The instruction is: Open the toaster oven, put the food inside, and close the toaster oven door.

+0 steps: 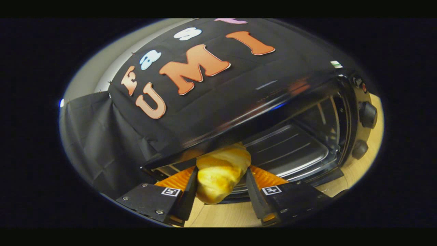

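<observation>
The tool (221,177) is clenched on a golden bread roll (222,171), both fingers (189,191) pressing its sides, the roll standing up between them and reaching past their tips. Under the fingers lies the wooden desk (232,213). Just ahead, the toaster oven (273,112) is open, and the roll's far end sits at the mouth of its cavity. Beyond the roll, a metal tray (290,150) lies inside. To the tool's right, two dark knobs (368,114) sit on the oven's front panel.
</observation>
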Motion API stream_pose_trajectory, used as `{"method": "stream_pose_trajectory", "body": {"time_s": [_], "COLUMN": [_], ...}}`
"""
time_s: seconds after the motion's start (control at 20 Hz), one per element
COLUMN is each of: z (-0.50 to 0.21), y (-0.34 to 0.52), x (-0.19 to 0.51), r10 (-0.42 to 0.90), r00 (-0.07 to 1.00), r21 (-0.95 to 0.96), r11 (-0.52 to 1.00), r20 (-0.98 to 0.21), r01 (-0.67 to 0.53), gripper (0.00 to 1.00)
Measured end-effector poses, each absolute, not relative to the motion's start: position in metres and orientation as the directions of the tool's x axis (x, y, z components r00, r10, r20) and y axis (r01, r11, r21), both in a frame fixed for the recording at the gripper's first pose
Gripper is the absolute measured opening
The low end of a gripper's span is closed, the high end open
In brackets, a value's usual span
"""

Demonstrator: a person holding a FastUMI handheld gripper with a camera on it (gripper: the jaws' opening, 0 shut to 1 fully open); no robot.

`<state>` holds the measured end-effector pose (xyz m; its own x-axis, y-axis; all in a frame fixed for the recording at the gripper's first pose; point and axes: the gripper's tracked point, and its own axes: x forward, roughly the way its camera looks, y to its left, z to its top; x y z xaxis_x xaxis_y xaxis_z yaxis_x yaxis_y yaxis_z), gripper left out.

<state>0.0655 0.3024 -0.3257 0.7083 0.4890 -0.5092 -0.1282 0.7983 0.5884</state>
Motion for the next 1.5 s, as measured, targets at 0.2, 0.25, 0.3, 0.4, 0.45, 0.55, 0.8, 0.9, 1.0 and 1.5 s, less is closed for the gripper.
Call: {"method": "stream_pose_trajectory", "body": {"time_s": [0.2,0.25,0.3,0.4,0.45,0.55,0.8,0.9,1.0,1.5], "z": [-0.335,-0.336,-0.338,-0.343,-0.342,-0.342,-0.310,-0.299,-0.290,-0.293], "y": [0.303,0.300,0.298,0.294,0.293,0.292,0.280,0.273,0.261,0.175], "x": [0.070,0.071,0.074,0.076,0.079,0.076,0.064,0.048,0.029,-0.091], "r10": [0.438,0.416,0.400,0.371,0.367,0.365,0.382,0.406,0.413,0.407], "r00": [0.718,0.721,0.725,0.727,0.733,0.733,0.768,0.767,0.763,0.679], "r21": [0.478,0.450,0.428,0.388,0.377,0.353,0.331,0.362,0.373,0.377], "r11": [0.863,0.879,0.890,0.908,0.912,0.918,0.914,0.900,0.896,0.904], "r20": [-0.541,-0.554,-0.560,-0.578,-0.573,-0.574,-0.514,-0.497,-0.496,-0.611], "r01": [-0.165,-0.162,-0.160,-0.156,-0.162,-0.181,-0.233,-0.241,-0.243,-0.203], "gripper": [0.72,0.72,0.72,0.72,0.74,0.82,0.91,0.91,0.91,0.91]}}
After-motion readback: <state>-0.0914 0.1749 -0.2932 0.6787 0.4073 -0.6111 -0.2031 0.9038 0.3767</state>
